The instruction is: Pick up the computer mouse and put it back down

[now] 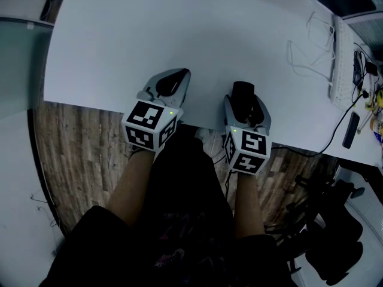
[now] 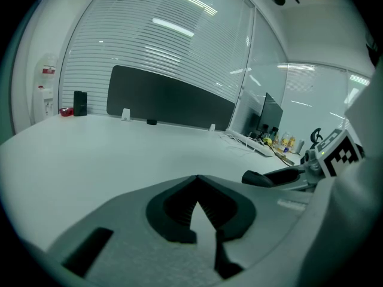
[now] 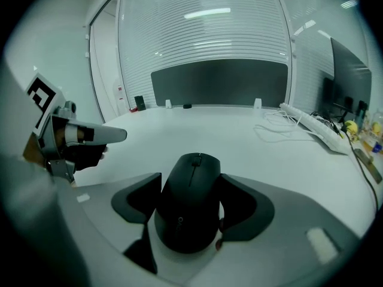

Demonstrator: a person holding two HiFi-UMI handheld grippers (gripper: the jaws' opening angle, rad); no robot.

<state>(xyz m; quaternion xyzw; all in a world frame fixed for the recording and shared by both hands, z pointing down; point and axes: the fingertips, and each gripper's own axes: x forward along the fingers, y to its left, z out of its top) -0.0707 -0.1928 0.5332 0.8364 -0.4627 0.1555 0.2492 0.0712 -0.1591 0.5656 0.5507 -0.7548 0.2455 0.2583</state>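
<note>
Black matte computer mouse (image 3: 188, 214) sits lengthwise between right gripper (image 3: 190, 178) jaws, which clamp its flanks, near white table (image 1: 179, 34) front edge. Left gripper (image 2: 197, 181) jaws together, empty.

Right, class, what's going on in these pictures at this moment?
A person at a white desk holds a hand-held gripper in each hand. The right hand-held gripper grips the sides of a black computer mouse near the desk's front edge. The left hand-held gripper sits beside it, jaws together, empty. Whether the mouse is off the desk is unclear.
</note>
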